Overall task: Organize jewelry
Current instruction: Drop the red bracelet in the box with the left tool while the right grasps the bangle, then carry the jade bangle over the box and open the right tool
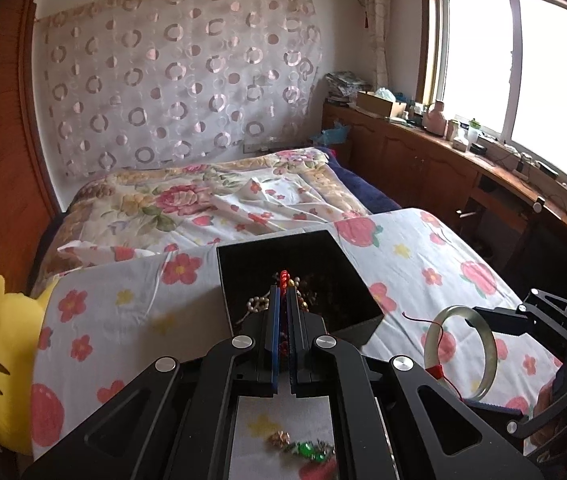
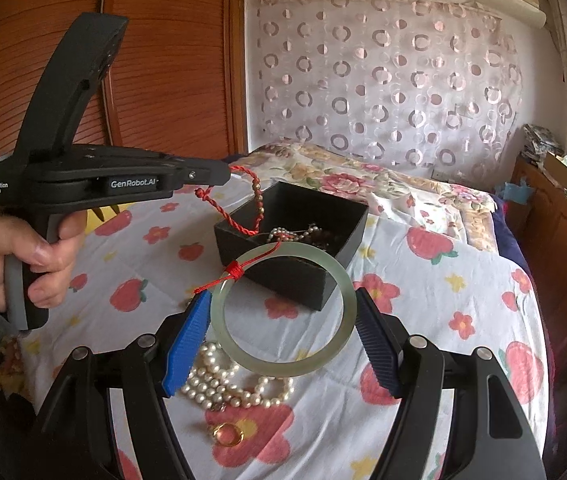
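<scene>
The left hand-held gripper point(image 2: 227, 174) has its jaws pressed together on a red cord bracelet point(image 2: 239, 208), which hangs from the tips over the near corner of the black jewelry box point(image 2: 295, 276). The loop with its small beads dangles partly above the box opening and partly outside the wall. The right hand-held gripper point(image 2: 283, 320) is spread wide and holds a pale green jade bangle point(image 2: 279, 364) across its width, one blue pad point(image 2: 187, 344) on each side, above the bed sheet point(image 2: 443, 320) and just in front of the box. A thin red string with a knot is tied on the bangle.

The box already contains pearls and dark beads. On the sheet below the right hand-held gripper lie a pearl necklace point(image 2: 223, 388) and a gold ring point(image 2: 228, 434), not yet put away.

I think two things can go wrong. The cord bracelet can fall outside the box if it is released here, because part of it hangs over the wall. The bangle is smooth and hard, so it can slip from the pads and drop.
</scene>
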A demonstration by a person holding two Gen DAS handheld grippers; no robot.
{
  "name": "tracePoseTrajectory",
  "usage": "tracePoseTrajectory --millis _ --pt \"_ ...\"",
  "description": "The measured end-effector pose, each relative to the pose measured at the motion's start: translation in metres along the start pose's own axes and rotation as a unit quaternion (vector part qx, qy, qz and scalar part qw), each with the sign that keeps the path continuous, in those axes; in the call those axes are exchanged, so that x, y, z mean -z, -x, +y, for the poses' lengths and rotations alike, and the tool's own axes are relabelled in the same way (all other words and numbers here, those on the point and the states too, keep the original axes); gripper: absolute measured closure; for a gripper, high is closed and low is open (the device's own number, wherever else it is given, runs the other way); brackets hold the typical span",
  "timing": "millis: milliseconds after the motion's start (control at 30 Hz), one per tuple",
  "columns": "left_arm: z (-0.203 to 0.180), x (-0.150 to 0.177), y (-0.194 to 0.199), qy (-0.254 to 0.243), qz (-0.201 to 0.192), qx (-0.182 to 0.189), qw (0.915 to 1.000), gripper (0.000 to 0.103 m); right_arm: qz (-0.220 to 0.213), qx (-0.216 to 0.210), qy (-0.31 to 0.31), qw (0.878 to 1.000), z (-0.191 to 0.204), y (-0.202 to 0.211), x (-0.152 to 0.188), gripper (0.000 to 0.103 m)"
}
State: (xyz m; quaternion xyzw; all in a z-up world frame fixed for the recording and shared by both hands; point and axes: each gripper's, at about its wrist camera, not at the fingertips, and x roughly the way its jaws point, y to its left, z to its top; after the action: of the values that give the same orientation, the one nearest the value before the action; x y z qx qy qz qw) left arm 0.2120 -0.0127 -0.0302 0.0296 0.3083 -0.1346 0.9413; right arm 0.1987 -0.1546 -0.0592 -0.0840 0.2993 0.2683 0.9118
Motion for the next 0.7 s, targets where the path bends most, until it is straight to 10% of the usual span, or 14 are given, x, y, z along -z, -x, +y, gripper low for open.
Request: tracePoseTrajectory --millis 467,700 --pt "0.007 -0.008 -0.044 0.011 0.032 -0.016 0.9993 0.1 0.008 0.012 -0.021 1.0 -0.023 -0.027 -0.016 0.029" --pt "0.02 -0.001 -0.039 0.024 0.025 -0.027 0.999 0.061 0.01 0.01 -0.013 1.0 -0.029 -0.05 -0.035 0.029"
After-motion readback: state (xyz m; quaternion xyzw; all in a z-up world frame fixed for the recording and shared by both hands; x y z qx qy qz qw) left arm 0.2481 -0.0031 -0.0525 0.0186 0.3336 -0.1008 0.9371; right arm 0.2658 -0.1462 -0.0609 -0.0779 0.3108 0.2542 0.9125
